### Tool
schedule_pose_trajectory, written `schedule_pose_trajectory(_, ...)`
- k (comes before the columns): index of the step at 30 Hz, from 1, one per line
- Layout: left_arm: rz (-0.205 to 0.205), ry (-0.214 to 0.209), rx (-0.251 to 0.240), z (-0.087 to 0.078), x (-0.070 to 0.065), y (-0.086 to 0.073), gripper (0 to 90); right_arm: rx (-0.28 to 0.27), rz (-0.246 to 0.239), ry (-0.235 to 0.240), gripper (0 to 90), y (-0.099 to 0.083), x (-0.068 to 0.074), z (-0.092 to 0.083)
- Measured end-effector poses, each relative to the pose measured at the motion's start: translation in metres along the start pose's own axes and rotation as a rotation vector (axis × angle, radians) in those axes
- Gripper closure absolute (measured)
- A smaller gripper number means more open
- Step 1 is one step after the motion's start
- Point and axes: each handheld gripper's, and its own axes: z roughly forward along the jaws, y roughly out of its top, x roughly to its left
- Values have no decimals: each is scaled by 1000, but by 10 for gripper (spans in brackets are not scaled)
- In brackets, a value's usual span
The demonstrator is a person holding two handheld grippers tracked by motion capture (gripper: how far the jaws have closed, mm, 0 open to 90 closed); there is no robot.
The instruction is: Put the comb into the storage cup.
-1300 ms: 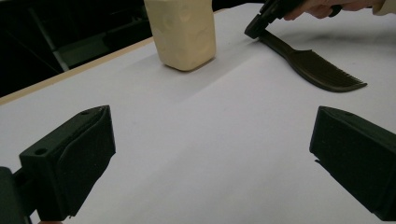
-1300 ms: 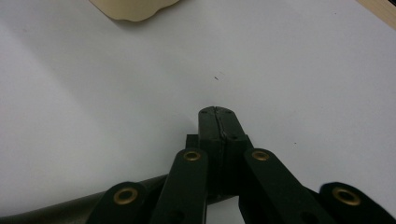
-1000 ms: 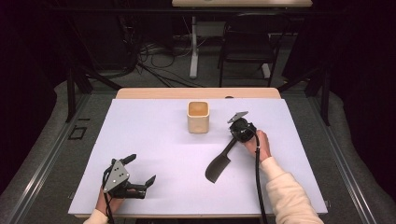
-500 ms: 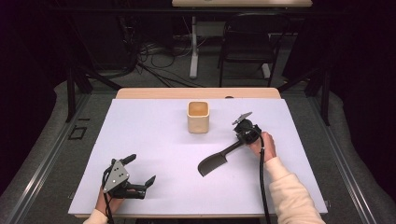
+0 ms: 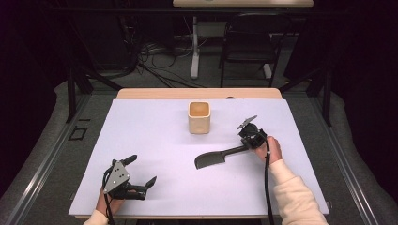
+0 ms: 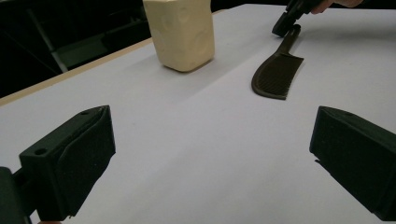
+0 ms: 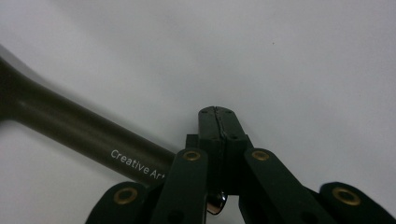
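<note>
A dark flat spatula-like tool (image 5: 212, 160) lies on the white table (image 5: 155, 140), its blade to the left and its handle (image 5: 234, 151) running right. My right gripper (image 5: 247, 143) is shut, pads together, tips down at the handle's right end. In the right gripper view the printed handle (image 7: 70, 126) passes under the closed right gripper (image 7: 217, 116), not between its pads. The left gripper view shows the tool (image 6: 275, 74) with the right gripper (image 6: 286, 22) touching the handle's end. My left gripper (image 5: 141, 171) rests open near the front left, nothing between its pads (image 6: 88, 149).
A cream square cup (image 5: 199, 117) stands upright at the table's middle back, above and left of the tool; it is the cup (image 6: 182, 32) ahead in the left gripper view. A chair and cables lie on the floor beyond the far edge.
The tool has swung round its handle end: the blade pointed down-left before and now points left. The right hand shifted slightly right. The left gripper stayed put.
</note>
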Motion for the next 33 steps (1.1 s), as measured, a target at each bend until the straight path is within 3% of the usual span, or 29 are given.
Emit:
schedule_pose_trajectory(6, 0, -3, 0, 0, 0, 0, 1, 30, 13, 12, 900, -4, 1, -3)
schedule_pose_trajectory(8, 0, -3, 0, 0, 0, 0, 1, 17, 15, 18, 900, -6, 2, -4)
schedule_pose_trajectory(18, 0, -5, 1, 0, 0, 0, 1, 21, -28, 43, 900, -15, 12, -14)
schedule_pose_trajectory(25, -1, -8, 2, 1, 0, 0, 1, 36, -28, 47, 900, -18, 15, -19)
schedule_pose_trajectory(26, -1, -8, 2, 1, 0, 0, 1, 12, -20, 52, 900, -20, 16, -17)
schedule_pose_trajectory(27, -2, -8, 3, 1, 0, 0, 1, 38, -26, 50, 900, -20, 17, -19)
schedule_pose_trajectory(33, -4, -11, 5, 1, -1, 0, 1, 39, -39, 67, 900, -23, 21, -24)
